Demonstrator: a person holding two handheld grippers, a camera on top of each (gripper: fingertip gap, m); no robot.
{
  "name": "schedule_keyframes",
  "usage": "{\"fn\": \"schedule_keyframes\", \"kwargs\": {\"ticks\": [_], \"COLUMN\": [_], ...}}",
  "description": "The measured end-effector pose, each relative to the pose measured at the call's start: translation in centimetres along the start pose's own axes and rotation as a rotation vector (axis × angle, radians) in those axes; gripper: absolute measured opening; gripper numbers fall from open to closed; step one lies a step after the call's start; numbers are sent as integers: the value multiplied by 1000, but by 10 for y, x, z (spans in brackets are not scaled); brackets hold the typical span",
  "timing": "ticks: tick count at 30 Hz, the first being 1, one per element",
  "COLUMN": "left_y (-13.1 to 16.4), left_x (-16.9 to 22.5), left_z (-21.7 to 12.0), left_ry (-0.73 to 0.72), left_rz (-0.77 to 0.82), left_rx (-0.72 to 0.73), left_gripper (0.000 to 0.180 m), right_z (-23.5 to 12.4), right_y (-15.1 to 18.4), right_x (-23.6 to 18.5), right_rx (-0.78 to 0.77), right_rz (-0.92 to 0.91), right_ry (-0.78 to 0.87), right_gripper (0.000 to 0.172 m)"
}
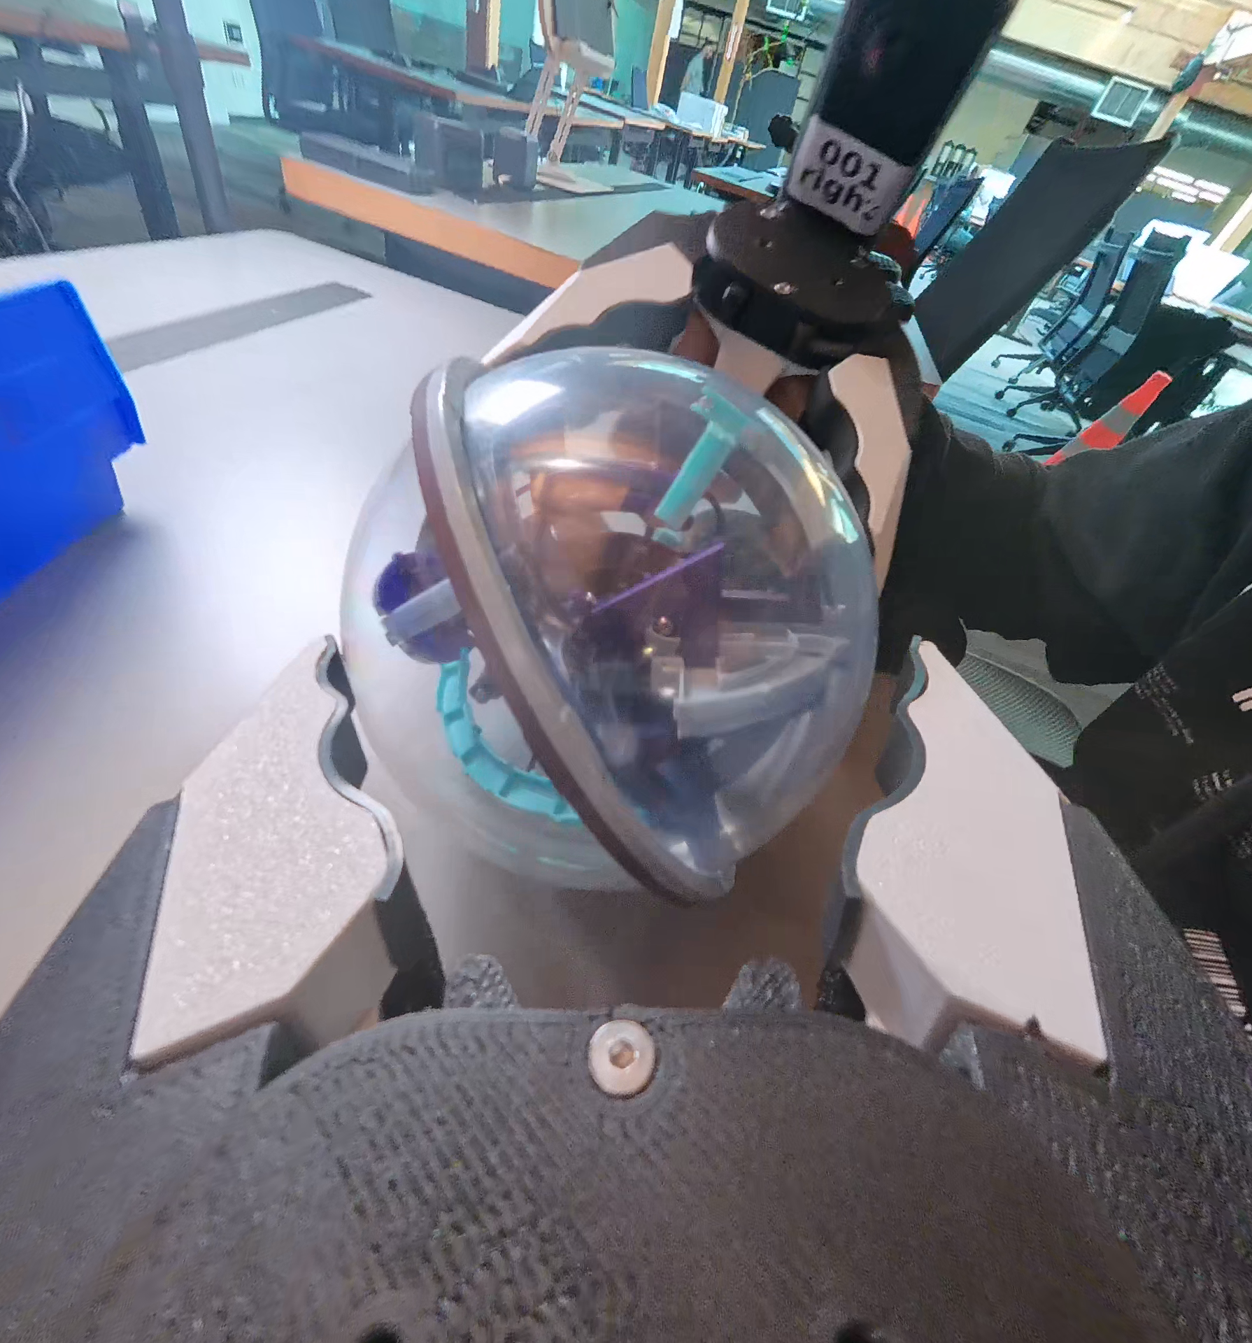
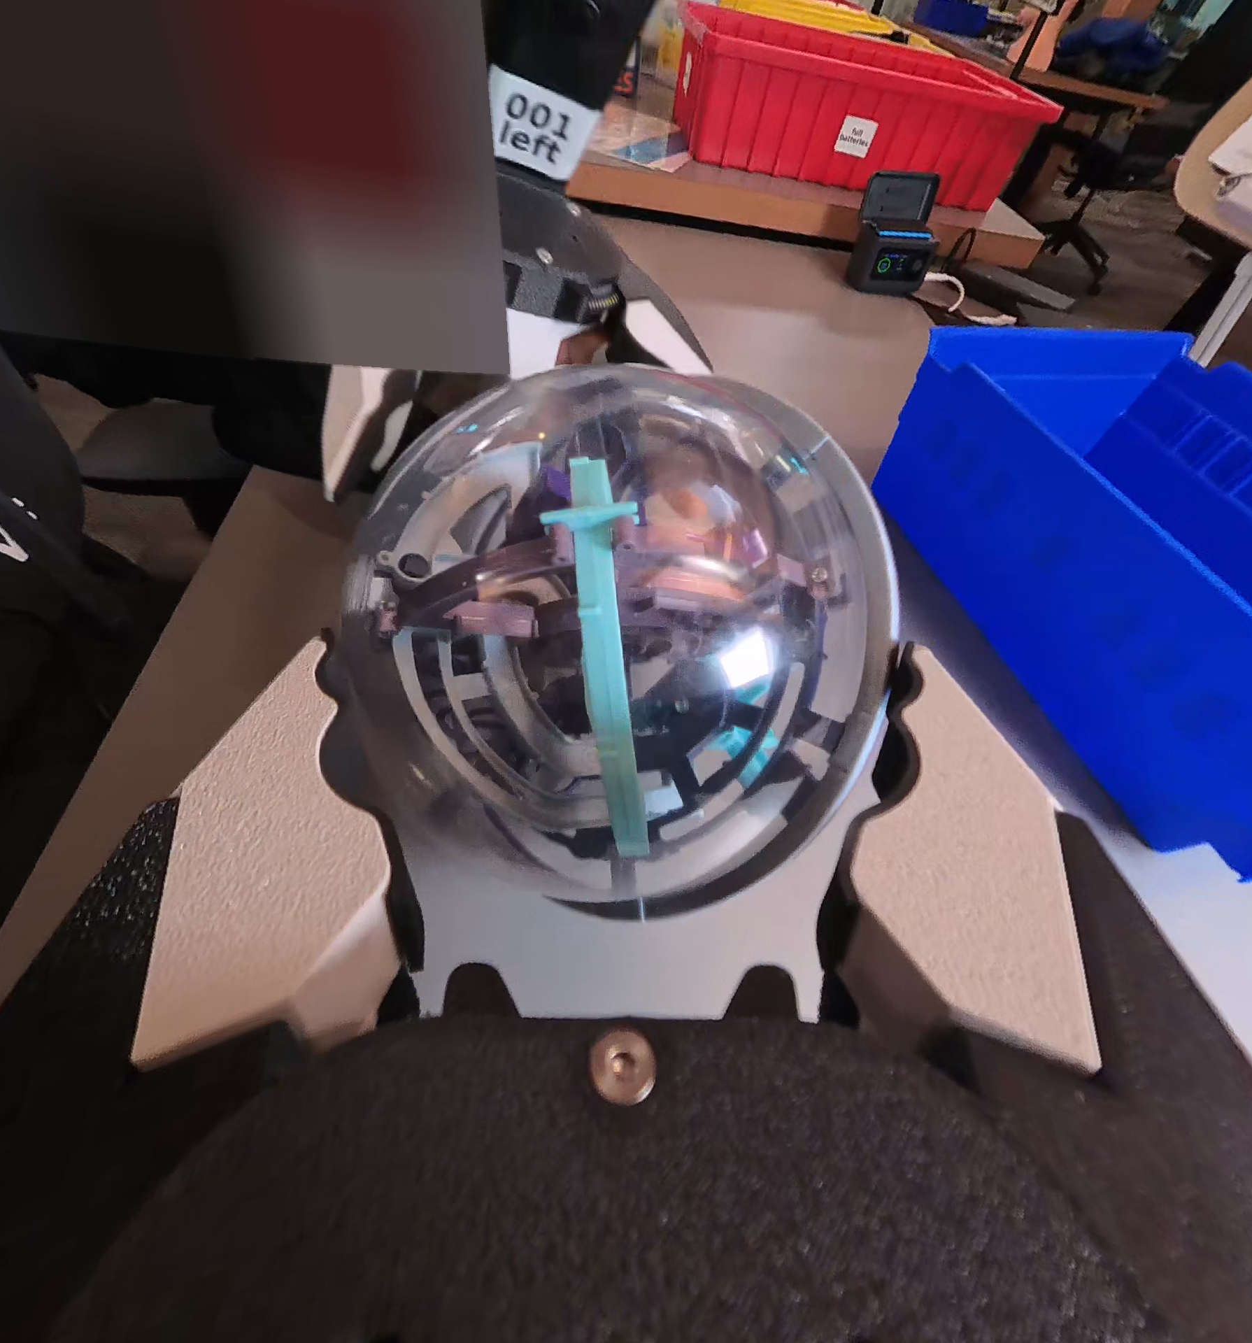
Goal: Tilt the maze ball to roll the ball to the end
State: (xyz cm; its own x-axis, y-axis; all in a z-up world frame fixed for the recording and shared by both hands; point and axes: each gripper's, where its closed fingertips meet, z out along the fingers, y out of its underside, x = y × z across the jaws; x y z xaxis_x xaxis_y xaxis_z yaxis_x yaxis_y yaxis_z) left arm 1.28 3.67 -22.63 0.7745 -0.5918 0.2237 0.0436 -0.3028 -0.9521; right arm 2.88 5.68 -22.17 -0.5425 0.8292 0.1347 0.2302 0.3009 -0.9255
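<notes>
Maze ball [image 1: 608, 618] sits above the table [image 1: 231, 450], clamped between both grippers' [image 1: 619, 676] [image 2: 612, 683] wide-set pads; rigid, slick clear shell, probably light, so we'd hold it across its widest part.

The maze ball [image 2: 619, 632] hides most of the left gripper [image 2: 536, 349]; the blue bin [image 1: 27, 443] runs off the edge (inner tracks smeared).

Black textured gripper bodies, beige fingers [image 1: 260, 836], black sleeve [image 1: 1117, 545]
</notes>
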Motion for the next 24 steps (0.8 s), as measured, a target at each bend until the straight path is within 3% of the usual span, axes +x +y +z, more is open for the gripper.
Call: {"fn": "schedule_keyframes", "kwargs": {"ticks": [7,12,18,21,24], "left_y": [28,30,10,4,1], "left_x": [-4,-1,6,2,0], "left_z": [3,4,-16,-18,-12], "left_ry": [-14,23,186,225,263], "left_rz": [-14,-6,-13,-1,5], "left_rx": [-122,-146,-98,-117,-140], "left_gripper": [149,149,146,145,144], "right_z": [-3,-2,-9,-9,-7], "right_y": [17,20,45,42,21], "right_x": [-1,-5,-26,-19,-7], "right_rx": [-26,-44,-164,-118,26], "right_rz": [31,25,45,85,137], "right_ry": [-21,-25,-159,-160,-143], "right_gripper": [141,139,116,129,136]}}
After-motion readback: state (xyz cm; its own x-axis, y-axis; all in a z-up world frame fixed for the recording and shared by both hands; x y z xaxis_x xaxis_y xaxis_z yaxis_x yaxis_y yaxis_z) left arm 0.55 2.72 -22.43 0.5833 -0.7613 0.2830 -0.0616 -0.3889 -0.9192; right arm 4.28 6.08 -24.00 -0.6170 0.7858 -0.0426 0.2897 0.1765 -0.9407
